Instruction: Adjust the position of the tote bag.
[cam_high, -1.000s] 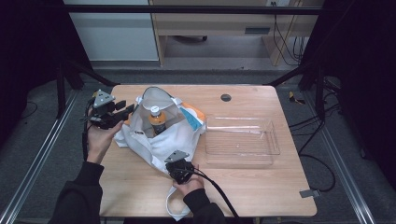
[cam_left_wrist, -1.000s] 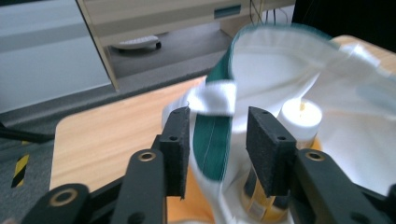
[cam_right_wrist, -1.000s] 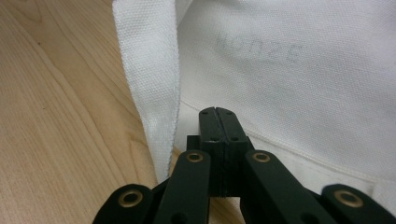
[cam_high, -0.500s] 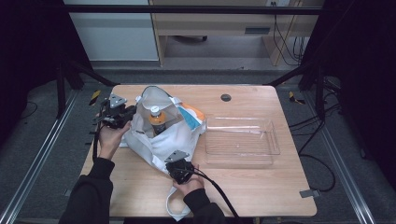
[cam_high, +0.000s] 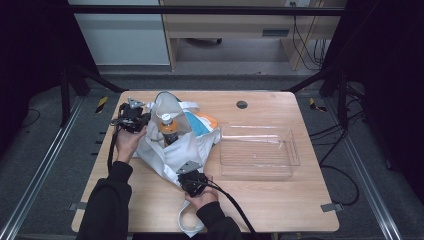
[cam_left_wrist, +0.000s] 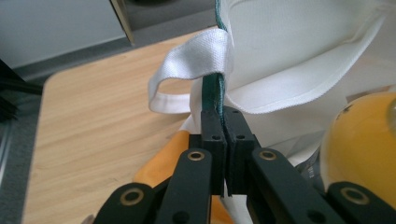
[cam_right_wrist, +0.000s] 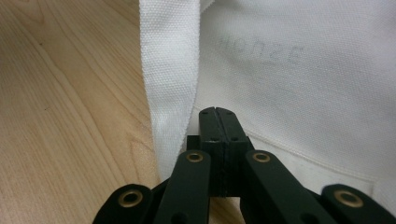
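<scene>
A white tote bag (cam_high: 172, 150) lies on the wooden table (cam_high: 280, 205) with its mouth held up. Inside stands a bottle (cam_high: 169, 129) of orange drink with a white cap, beside a blue and orange pack (cam_high: 200, 122). My left gripper (cam_high: 145, 120) is at the bag's left rim, and in the left gripper view it (cam_left_wrist: 219, 114) is shut on the bag's green-edged rim (cam_left_wrist: 217, 88), just under a white strap (cam_left_wrist: 196, 56). The bottle (cam_left_wrist: 364, 140) sits close on the right there. My right gripper (cam_high: 187, 172) (cam_right_wrist: 218, 114) is shut, against the bag's lower cloth (cam_right_wrist: 299, 70) beside a strap (cam_right_wrist: 170, 70); no cloth shows between its jaws.
A clear plastic tray (cam_high: 295, 150) stands right of the bag. A round cable hole (cam_high: 242, 104) sits near the table's far edge. The bag's other strap (cam_high: 192, 227) hangs over the near edge between the person's forearms.
My left gripper has shifted a little to the right, toward the bottle, keeping hold of the bag's rim. The right gripper has stayed in place.
</scene>
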